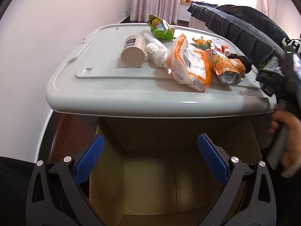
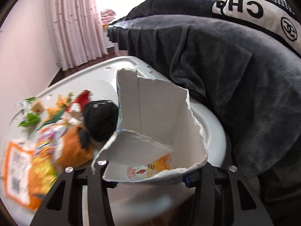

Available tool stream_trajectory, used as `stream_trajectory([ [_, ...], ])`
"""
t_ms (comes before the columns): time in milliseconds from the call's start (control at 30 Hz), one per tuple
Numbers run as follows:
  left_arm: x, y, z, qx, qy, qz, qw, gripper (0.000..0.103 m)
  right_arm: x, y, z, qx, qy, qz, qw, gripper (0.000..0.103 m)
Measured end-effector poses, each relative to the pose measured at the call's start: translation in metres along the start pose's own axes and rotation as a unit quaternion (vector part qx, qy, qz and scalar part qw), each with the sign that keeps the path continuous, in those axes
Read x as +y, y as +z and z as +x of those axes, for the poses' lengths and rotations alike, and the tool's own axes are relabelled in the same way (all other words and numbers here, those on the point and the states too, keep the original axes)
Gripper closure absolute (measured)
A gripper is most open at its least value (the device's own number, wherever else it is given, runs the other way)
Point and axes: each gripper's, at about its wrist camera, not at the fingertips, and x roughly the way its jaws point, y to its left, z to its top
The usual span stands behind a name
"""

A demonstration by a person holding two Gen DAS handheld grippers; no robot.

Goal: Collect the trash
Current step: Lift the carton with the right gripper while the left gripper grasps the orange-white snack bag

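Right gripper (image 2: 150,177) fingers pinching torn white carton (image 2: 160,124) above grey lid (image 1: 131,98); left gripper (image 1: 150,162) spread over cardboard box (image 1: 150,179). Possibly slipping, flimsy torn wall crumpling.

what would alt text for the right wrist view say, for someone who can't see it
The right tool is closed on a torn-open white paper carton, held up so its empty inside faces the camera. Behind it, blurred snack wrappers and a black sock lie on a grey plastic lid, with a dark grey blanket on the right.
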Motion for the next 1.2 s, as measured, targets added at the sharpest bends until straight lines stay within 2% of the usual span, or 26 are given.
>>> stream_trajectory([
  [133, 0.004, 0.001, 0.000, -0.008, 0.003, -0.006, 0.9999, 0.006, -0.004, -0.001, -0.040, 0.016, 0.071, -0.022, 0.997, 0.056],
  [200, 0.002, 0.002, 0.001, -0.013, 0.001, 0.000, 0.9999, 0.006, -0.003, -0.003, -0.065, 0.021, 0.111, -0.066, 0.991, 0.056],
  [300, -0.007, 0.010, 0.004, -0.006, -0.021, 0.014, 0.9997, 0.006, -0.002, -0.008, -0.090, 0.011, 0.137, -0.134, 0.981, 0.056],
  [433, -0.016, 0.030, 0.010, -0.006, -0.043, 0.014, 0.9990, 0.006, -0.005, -0.021, -0.104, -0.019, 0.145, -0.168, 0.975, 0.056],
  [467, -0.018, 0.038, 0.014, -0.002, -0.060, 0.004, 0.9982, 0.006, -0.006, -0.024, -0.104, -0.023, 0.143, -0.168, 0.975, 0.055],
  [733, -0.018, 0.067, 0.056, 0.010, -0.125, -0.056, 0.9905, 0.006, -0.017, -0.028, -0.090, -0.003, 0.157, -0.137, 0.978, 0.055],
  [767, -0.018, 0.068, 0.056, 0.000, -0.127, -0.061, 0.9901, 0.006, -0.017, -0.027, -0.090, -0.004, 0.157, -0.136, 0.978, 0.055],
  [933, -0.017, 0.075, 0.069, -0.005, -0.171, -0.101, 0.9800, 0.006, -0.013, -0.028, -0.089, 0.002, 0.165, -0.134, 0.977, 0.055],
  [1000, -0.015, 0.076, 0.074, -0.012, -0.196, -0.124, 0.9726, 0.006, -0.011, -0.028, -0.088, 0.005, 0.168, -0.134, 0.977, 0.055],
  [1067, -0.015, 0.076, 0.076, -0.024, -0.195, -0.139, 0.9705, 0.006, -0.011, -0.028, -0.087, 0.007, 0.168, -0.133, 0.977, 0.055],
  [1133, -0.017, 0.076, 0.075, -0.047, -0.196, -0.133, 0.9704, 0.007, -0.011, -0.028, -0.086, 0.011, 0.167, -0.133, 0.977, 0.055],
  [1200, -0.023, 0.078, 0.075, -0.050, -0.198, -0.124, 0.9711, 0.008, -0.011, -0.029, -0.084, 0.016, 0.167, -0.131, 0.977, 0.055],
])
